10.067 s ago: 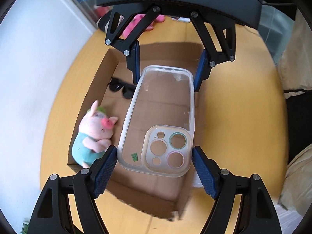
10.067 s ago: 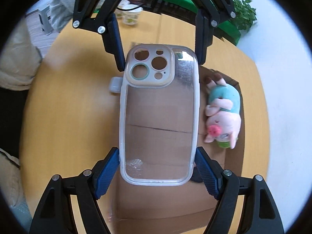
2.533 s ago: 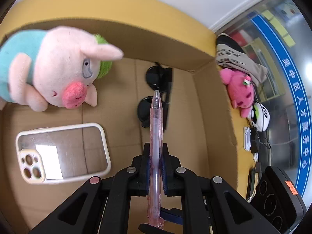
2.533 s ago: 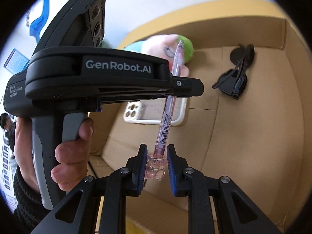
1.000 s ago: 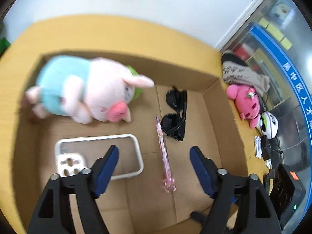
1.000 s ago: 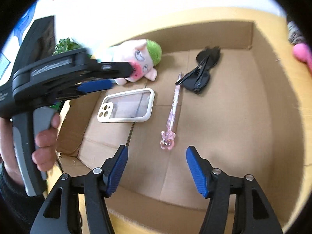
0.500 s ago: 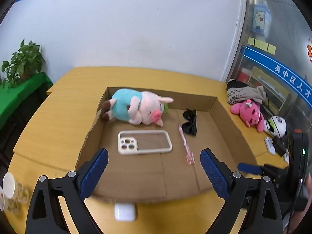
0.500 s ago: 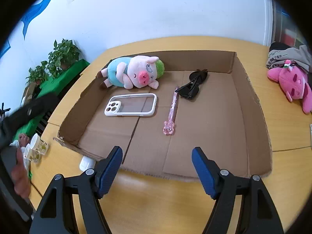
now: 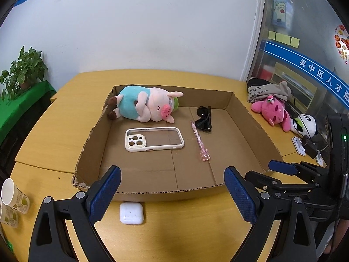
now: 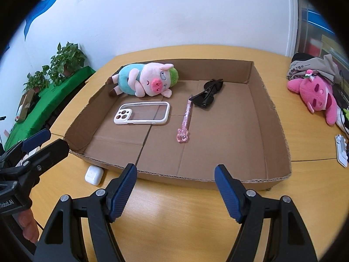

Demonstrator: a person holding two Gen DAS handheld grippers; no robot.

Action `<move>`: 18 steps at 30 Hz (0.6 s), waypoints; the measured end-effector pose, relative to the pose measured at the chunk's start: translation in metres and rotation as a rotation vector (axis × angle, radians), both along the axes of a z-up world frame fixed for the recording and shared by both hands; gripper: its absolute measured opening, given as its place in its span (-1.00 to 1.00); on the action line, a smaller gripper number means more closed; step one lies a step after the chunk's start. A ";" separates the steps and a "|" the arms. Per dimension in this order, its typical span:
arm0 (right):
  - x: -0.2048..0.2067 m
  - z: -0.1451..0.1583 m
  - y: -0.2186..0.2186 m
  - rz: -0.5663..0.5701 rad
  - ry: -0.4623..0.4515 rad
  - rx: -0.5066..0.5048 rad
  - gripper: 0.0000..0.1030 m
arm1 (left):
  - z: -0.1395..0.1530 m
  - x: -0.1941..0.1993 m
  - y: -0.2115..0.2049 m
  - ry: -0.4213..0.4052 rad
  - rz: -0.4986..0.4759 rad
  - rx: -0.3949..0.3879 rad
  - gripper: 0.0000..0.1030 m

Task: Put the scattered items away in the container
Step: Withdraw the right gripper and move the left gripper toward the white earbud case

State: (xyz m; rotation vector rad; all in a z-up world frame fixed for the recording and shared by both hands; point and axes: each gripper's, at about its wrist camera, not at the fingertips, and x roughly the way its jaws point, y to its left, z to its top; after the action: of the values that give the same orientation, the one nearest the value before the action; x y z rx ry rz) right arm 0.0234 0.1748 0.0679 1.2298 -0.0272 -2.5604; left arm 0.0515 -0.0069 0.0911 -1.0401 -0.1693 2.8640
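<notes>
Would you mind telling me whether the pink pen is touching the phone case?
Apart. The right wrist view shows bare cardboard between the pen and the phone case.

Left gripper [image 9: 172, 193]: jaws wide apart, nothing between | Right gripper [image 10: 175, 191]: jaws apart, empty, angled downward

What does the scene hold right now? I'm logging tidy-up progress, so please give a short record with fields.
container: open cardboard box on a yellow table
inside box: pig plush, clear phone case, pink pen, black sunglasses
outside box: white earbuds case, on the table against the near wall
left gripper: fingers open, empty
right gripper: fingers open, empty
</notes>
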 end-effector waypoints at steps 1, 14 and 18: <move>0.000 0.000 0.001 -0.002 0.000 0.001 0.43 | 0.000 0.000 0.000 0.000 -0.001 0.004 0.89; -0.002 -0.007 -0.002 0.005 -0.012 0.010 0.43 | -0.013 -0.004 -0.001 -0.029 -0.005 0.023 0.89; -0.002 -0.011 -0.003 0.006 -0.021 0.010 0.43 | -0.021 -0.005 -0.005 -0.046 -0.002 0.018 0.89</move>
State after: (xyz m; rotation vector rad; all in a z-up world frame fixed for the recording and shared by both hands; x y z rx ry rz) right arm 0.0210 0.1720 0.0568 1.2584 -0.0150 -2.5456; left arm 0.0468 -0.0120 0.0702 -1.1033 -0.1969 2.8329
